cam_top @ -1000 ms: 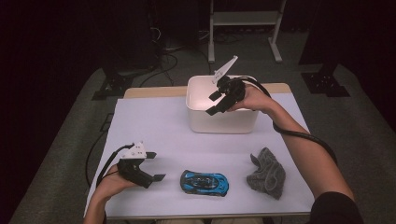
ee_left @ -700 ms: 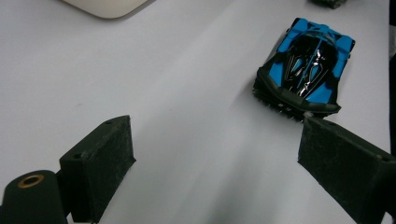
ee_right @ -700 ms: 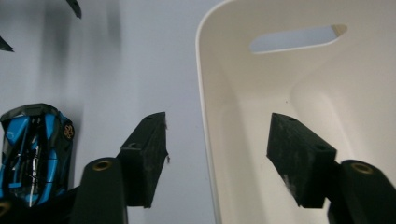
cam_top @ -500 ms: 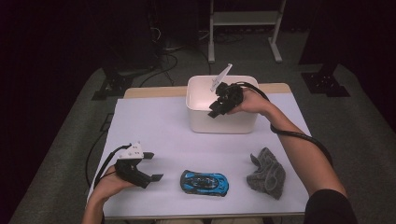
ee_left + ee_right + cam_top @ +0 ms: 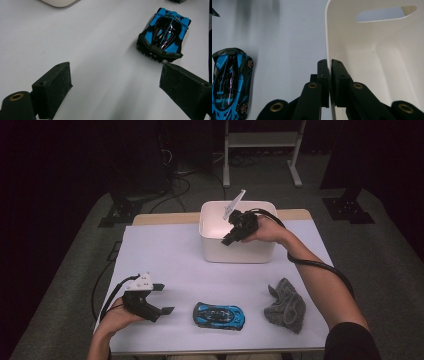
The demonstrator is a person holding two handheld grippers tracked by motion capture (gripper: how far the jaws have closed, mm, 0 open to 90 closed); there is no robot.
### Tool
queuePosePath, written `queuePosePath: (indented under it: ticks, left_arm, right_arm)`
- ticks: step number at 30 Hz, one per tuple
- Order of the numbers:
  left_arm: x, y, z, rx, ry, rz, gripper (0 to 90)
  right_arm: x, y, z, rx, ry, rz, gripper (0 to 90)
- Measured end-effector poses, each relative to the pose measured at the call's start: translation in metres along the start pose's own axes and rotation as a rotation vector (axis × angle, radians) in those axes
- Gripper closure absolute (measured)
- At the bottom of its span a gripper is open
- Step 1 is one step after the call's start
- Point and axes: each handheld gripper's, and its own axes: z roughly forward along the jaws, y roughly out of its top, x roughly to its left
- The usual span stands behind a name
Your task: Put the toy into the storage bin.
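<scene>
A white bin (image 5: 240,253) stands at the back of the table. My right gripper (image 5: 227,240) (image 5: 330,62) reaches over its front wall (image 5: 327,30). Its jaws have just been closing and now pinch that thin wall between the pads. A blue and black toy car (image 5: 219,316) (image 5: 229,80) lies near the front edge. My left gripper (image 5: 162,298) (image 5: 120,90) rests at the front left, open, pointing at the car (image 5: 163,35) with nothing between its fingers. The bin's inside (image 5: 374,65) looks bare.
A crumpled grey cloth (image 5: 286,306) lies at the front right, beside the car. White paper (image 5: 165,255) covers the tabletop. Dark floor, cables and a metal stand (image 5: 260,150) lie beyond the table's far edge.
The right gripper has lowered a little onto the bin's front wall and its jaws have closed on it. The left gripper, car and cloth have not moved.
</scene>
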Motion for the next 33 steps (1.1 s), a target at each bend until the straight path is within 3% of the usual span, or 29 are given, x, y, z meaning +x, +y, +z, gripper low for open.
queuePosePath:
  ticks: [13, 23, 33]
  left_arm:
    - [-0.001, -0.001, 0.001, 0.002, -0.007, 0.008, 9.6]
    - [0.000, -0.002, 0.002, -0.004, -0.011, 0.005, 9.7]
    - [0.001, -0.006, 0.005, 0.022, -0.010, 0.015, 9.7]
  right_arm:
    - [0.026, 0.011, 0.006, 0.002, 0.035, -0.055, 85.7]
    - [0.047, 0.013, 0.009, -0.018, 0.059, -0.067, 85.4]
    - [0.062, 0.014, 0.008, -0.019, 0.062, -0.074, 85.6]
